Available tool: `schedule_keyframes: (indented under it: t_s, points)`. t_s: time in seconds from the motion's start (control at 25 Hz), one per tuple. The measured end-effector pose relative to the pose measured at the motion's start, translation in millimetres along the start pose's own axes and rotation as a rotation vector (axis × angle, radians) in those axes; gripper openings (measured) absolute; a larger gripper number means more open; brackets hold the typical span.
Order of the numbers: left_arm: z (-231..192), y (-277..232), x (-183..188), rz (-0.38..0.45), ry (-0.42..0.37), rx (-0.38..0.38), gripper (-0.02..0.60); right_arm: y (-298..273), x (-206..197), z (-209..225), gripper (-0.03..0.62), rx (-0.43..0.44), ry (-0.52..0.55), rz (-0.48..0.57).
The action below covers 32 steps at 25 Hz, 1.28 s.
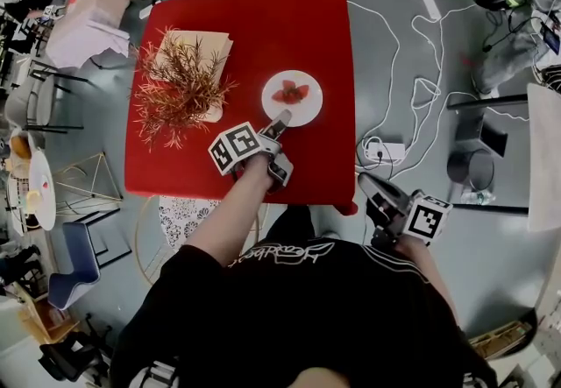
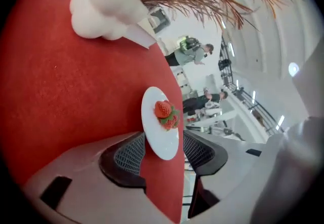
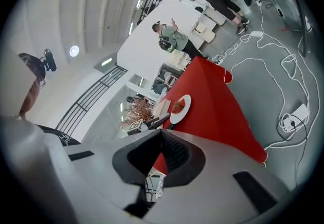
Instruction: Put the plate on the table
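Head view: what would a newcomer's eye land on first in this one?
The bright red square table fills the middle of the head view, loud against the grey floor. On it sits a round white plate carrying red strawberries, and to its left stands a bushy rust-coloured dried plant. The left gripper reaches to the plate's near edge, its jaws apart on either side of the rim.

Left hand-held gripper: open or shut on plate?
Open. On the left hand-held gripper the jaws stand apart, pads clear of the plate, flat on the table.
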<state>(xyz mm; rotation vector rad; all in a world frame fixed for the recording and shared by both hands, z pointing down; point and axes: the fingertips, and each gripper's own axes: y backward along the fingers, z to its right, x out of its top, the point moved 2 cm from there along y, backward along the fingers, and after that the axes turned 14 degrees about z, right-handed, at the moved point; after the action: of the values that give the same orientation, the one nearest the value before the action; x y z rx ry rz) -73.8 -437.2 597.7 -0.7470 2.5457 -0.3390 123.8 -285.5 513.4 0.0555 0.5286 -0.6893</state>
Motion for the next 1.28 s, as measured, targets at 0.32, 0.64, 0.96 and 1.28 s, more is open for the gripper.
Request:
schedule_keyframes:
  t_s: [0.32,0.64,0.96,1.28]
  points:
    - [-0.3,1.8,-7.7,-0.129,-0.392,0.058,0.228,5.2,3.6,0.2,0.008,-0.004,-0.013,0.023]
    - [1.4,5.0,-24.1,-0.283,-0.763,0.052,0.239,10.6,0.3,3.7,0.008,-0.044,0.045,-0.002]
    - [-7.6,16.2,-25.6,-0.290,-0.937,0.102,0.245,13.2,5.5,-0.9,0.008,-0.035,0.107,0.001]
    - [18.8,55.0,-19.8,-0.171,-0.706,0.057,0.233,33.5,16.8,-21.1,0.008,-0.002,0.159,0.041]
